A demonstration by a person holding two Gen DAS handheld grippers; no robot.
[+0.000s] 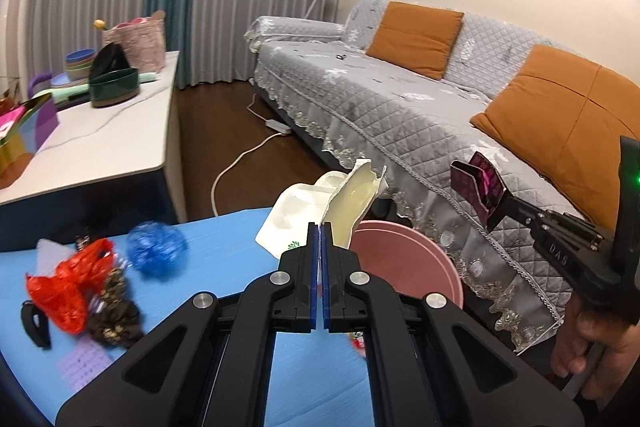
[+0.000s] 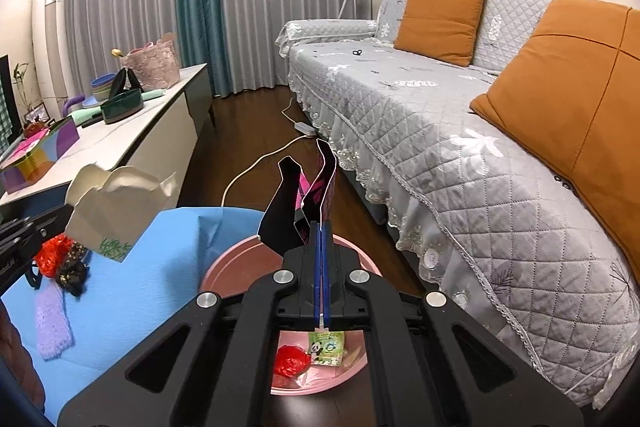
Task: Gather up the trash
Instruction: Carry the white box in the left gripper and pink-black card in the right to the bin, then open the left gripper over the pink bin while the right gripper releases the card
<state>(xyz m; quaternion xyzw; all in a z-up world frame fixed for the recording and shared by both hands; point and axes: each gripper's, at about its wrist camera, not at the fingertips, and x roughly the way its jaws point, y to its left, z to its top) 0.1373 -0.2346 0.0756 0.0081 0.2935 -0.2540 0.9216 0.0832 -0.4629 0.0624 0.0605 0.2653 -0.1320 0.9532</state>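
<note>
Your left gripper (image 1: pixel 320 227) clamps one white carton (image 1: pixel 352 199). Your right gripper (image 2: pixel 321 227) clamps one black-and-pink box (image 2: pixel 304 203) over one pink bin (image 2: pixel 232 267).

White carton (image 1: pixel 352 199) and black-pink box (image 2: pixel 304 199) held, seemingly above pink bin (image 2: pixel 236 267).

Your pink bin (image 2: pixel 224 267) sits wedged between the blue table's (image 2: pixel 132 279) right edge and the sofa's (image 2: pixel 420 155) lace skirt, so only the way down from above is free. Near the table's left edge, red bag (image 1: pixel 60 291) and blue ball (image 1: pixel 156 251) crowd the surface.
</note>
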